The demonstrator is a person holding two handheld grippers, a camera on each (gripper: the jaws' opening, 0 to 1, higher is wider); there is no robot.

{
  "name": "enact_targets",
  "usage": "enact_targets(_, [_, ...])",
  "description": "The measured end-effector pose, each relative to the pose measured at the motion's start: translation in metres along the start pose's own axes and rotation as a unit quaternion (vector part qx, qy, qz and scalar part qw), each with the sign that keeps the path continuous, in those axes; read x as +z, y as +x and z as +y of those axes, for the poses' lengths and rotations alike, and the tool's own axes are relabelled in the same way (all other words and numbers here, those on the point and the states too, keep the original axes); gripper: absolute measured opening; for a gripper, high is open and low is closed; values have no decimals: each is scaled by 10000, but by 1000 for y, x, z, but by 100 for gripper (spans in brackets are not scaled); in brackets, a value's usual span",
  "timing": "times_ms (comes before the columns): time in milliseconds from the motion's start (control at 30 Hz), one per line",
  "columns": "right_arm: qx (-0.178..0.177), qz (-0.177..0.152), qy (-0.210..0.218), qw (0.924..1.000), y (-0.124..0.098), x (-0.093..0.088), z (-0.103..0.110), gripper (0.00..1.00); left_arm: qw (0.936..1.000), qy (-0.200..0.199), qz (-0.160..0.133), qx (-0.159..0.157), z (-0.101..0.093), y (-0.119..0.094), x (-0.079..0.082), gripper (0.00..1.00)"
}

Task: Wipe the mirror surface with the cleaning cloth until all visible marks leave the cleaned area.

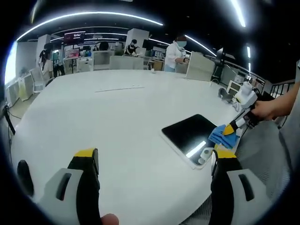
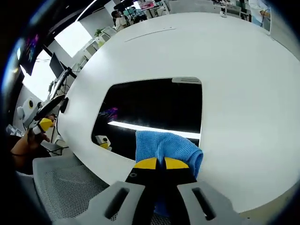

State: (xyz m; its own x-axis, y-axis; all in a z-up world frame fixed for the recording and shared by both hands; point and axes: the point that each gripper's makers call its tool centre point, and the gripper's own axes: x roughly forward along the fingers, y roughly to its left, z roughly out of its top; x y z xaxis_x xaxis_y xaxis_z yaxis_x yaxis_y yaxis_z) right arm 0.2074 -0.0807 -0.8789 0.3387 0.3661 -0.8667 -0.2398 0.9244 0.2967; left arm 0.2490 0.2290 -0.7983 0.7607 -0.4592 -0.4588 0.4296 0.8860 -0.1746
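Right hand-held gripper [image 2: 159, 164] pinching cloth [image 2: 166, 146] against mirror [image 2: 154, 101].

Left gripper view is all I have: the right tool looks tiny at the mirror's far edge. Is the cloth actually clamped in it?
Observer: Yes. In the right gripper view the right tool is shut on the blue cloth, its yellow tips pressed together over a bunched fold.
Operator: Is the cloth on the glass or off it?
Observer: It lies over the near edge of the mirror, partly on the dark glass and partly on the white table.
Operator: Any marks left on the glass?
Observer: I can't tell marks from reflections; a bright ceiling light strip reflects across the glass beside the cloth.
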Motion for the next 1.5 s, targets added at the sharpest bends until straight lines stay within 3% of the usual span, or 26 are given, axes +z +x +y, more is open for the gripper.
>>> enact_targets(200, [-15,-36,116,9999,-3,-2,-12,0,10000,3,-46,-2,-2,4,5,99])
enact_targets(633, [-49,11,230,9997,0,6,-12,0,10000,-61,-49,-43,0,3,4,99])
enact_targets(1167, [-171,-73,273,9995,9,33,-21,0,9999,-136,-25,-48,4,4,3,99])
enact_targets(1500, [-259,-65,90,9996,17,52,-25,0,9999,-131,-42,-78,1,4,3,99])
